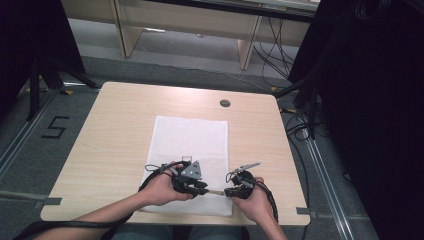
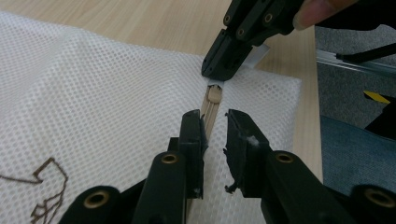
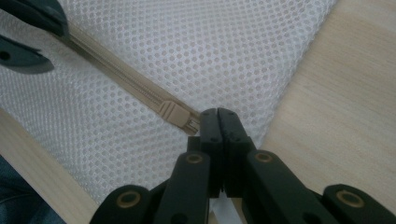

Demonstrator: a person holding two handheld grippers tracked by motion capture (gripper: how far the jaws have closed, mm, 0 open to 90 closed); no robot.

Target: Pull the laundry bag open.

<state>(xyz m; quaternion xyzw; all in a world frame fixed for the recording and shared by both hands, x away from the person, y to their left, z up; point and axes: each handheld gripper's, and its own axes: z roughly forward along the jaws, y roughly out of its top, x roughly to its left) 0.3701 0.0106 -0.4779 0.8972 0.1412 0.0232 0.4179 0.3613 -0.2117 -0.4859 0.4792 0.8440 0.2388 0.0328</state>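
A large dark "5" (image 1: 55, 127) is marked on the grey floor (image 1: 30, 165) left of the bench. Brown stitching on the mesh bag (image 2: 93, 93) cannot be read.

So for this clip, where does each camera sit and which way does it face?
High view: above the person's side, looking forward and down on the table; both forearms, left tool and right tool meet over the white mesh bag.
Left gripper view: on the left tool, looking along the beige zipper toward the right tool.
Right gripper view: on the right tool, shut at the zipper's end, looking back along it.
Both gripper views share the zipper slider and mesh.
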